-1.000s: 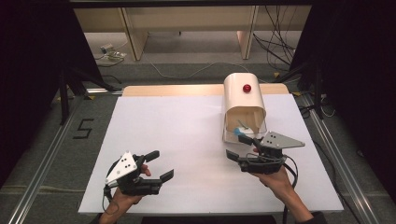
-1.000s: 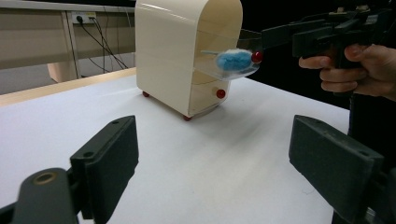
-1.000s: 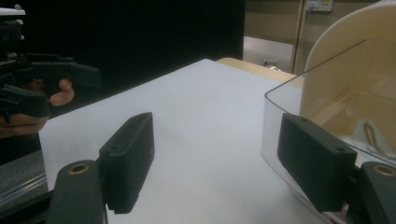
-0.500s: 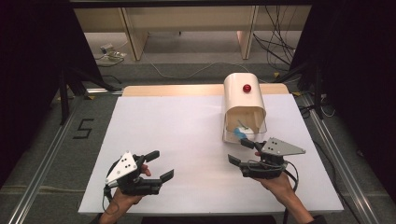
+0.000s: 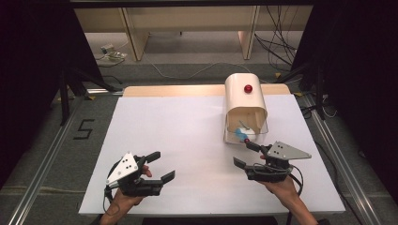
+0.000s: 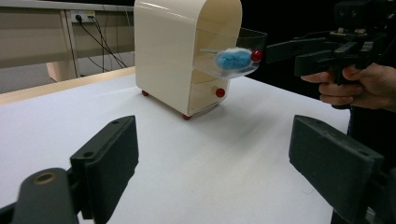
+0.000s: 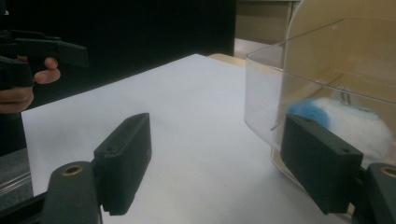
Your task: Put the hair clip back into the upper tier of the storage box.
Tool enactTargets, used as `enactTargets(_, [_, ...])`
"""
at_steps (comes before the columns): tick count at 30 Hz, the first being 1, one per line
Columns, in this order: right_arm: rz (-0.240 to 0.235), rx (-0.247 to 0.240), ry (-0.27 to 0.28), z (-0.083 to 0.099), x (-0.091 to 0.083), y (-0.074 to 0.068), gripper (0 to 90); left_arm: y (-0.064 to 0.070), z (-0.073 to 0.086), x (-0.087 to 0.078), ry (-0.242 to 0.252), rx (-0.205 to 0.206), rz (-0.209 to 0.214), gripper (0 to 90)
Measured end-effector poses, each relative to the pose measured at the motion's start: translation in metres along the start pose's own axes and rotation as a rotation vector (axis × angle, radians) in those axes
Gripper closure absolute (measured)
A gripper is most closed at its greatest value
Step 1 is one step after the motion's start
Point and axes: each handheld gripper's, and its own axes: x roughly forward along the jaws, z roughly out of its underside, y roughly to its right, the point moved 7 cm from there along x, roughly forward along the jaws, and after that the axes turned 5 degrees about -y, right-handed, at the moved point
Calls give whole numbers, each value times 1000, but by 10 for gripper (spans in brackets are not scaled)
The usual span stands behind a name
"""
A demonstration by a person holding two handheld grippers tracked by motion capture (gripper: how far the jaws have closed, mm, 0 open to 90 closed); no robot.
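Over on the far right of the white table (image 5: 187, 140), at about one o'clock from the person's seat, stands the cream cabinet (image 5: 245, 101) with its red knob (image 5: 248, 88) on top, and its clear upper drawer (image 5: 247, 132) is pulled out toward the near edge. Inside that drawer sits a blue and white fluffy thing (image 5: 244, 135), clear as day in the left gripper view, blue end (image 6: 233, 58) facing out beside the drawer's small red pull (image 6: 256, 55). Now the right gripper (image 5: 248, 154) is right there, at six o'clock from the drawer, jaws spread wide and holding nothing; its far jaw tip is just off the drawer front, close but whether it touches I cannot tell. From the right gripper view the clear wall (image 7: 275, 84) rises at two o'clock, the fluffy thing (image 7: 355, 123) behind it, just past the right-hand jaw. A lower drawer with its own red pull (image 6: 220, 92) sits closed underneath. Down at seven o'clock on the table, well apart from the cabinet, the left gripper (image 5: 162, 166) is held low near the front edge, jaws wide open and nothing between them, pointing across toward the cabinet.
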Motion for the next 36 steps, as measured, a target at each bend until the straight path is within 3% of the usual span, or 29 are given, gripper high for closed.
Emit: enactTargets(36, [45,29,-32,29,-14,7,218,0,2,1,-18,4,-3,156])
